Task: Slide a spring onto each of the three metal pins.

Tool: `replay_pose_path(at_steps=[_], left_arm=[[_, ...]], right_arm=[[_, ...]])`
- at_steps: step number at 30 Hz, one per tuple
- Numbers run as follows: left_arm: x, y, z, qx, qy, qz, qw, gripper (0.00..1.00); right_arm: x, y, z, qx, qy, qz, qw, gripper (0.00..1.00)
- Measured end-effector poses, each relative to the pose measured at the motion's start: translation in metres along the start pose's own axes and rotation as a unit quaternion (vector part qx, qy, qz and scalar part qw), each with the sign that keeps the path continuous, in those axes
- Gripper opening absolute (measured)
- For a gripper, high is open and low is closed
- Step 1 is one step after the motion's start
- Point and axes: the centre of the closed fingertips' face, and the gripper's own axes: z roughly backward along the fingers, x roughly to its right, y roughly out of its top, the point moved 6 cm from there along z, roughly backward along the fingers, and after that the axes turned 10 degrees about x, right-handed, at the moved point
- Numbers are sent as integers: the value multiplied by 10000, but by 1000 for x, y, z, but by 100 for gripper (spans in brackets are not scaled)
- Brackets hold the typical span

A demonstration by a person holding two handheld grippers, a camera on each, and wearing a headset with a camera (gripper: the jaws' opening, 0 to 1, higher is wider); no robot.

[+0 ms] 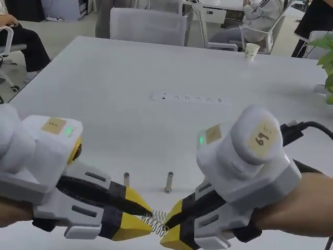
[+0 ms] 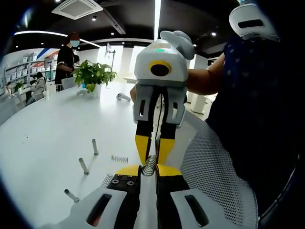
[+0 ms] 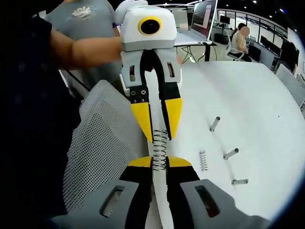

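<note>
White and broad, the table [image 1: 130, 78] bears three upright pins [image 3: 230, 153] near its front edge, with a loose spring [image 3: 203, 160] lying just beside them. We hold another spring [image 1: 156, 221] at that edge, the left gripper [image 1: 145, 214] pinching one end with narrowed jaws and the right gripper [image 1: 169, 221] clamped on the other.

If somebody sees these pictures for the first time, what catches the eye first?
First, the spring held between the left gripper and the right gripper, each pinching one end, low in the head view. Next, the metal pins standing on the white table just beyond, with a loose spring lying beside them.
</note>
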Motion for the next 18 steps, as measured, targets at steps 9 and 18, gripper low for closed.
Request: replay_pose_path(at_steps=[9,18], left_arm=[[2,-5,-4,-130,-38,2,9999,3],[3,1,2,101,-60,78,9999,2]], right_arm=[[0,-3,4,-185,9,205,9996,7],[1,5,17,140,170,154,9996,8]])
